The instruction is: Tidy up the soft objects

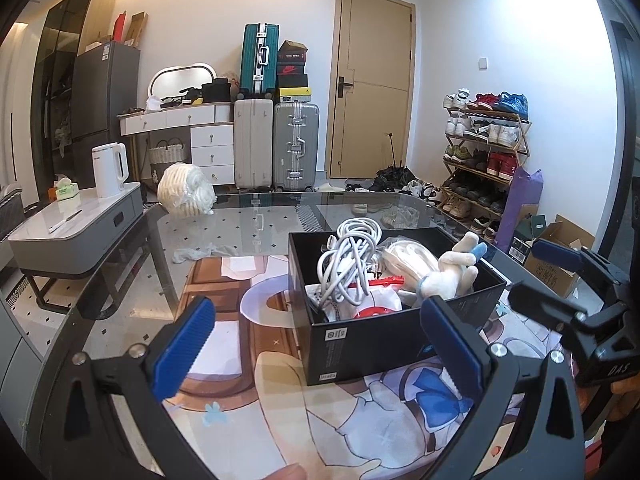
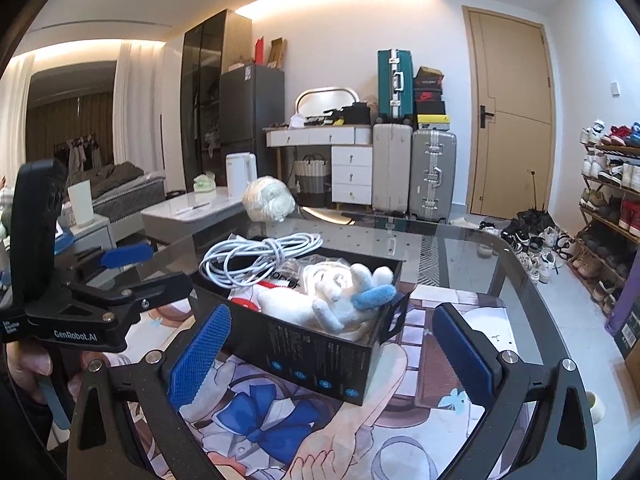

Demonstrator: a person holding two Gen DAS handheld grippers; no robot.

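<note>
A black cardboard box [image 1: 360, 340] [image 2: 320, 352] stands on the printed mat of a glass table. Inside lie a white plush toy with a blue ear [image 1: 448, 276] [image 2: 344, 296], a coiled white cable [image 1: 348, 268] [image 2: 256, 256] and a red-and-white bag [image 1: 372, 308]. My left gripper [image 1: 320, 344] is open in front of the box's near left corner, empty. My right gripper [image 2: 332, 352] is open too, its blue pads to either side of the box's near end without touching it. Each gripper shows in the other's view: the right gripper [image 1: 532, 276] beside the box, the left gripper [image 2: 144, 268] at left.
A white bundle [image 1: 186, 194] [image 2: 268, 200] lies at the table's far edge. A crumpled white cloth [image 1: 192, 252] rests on the glass left of the box. A grey side table with kettle [image 1: 110, 176] stands at left; suitcases [image 1: 296, 146], a door and a shoe rack [image 1: 484, 164] lie beyond.
</note>
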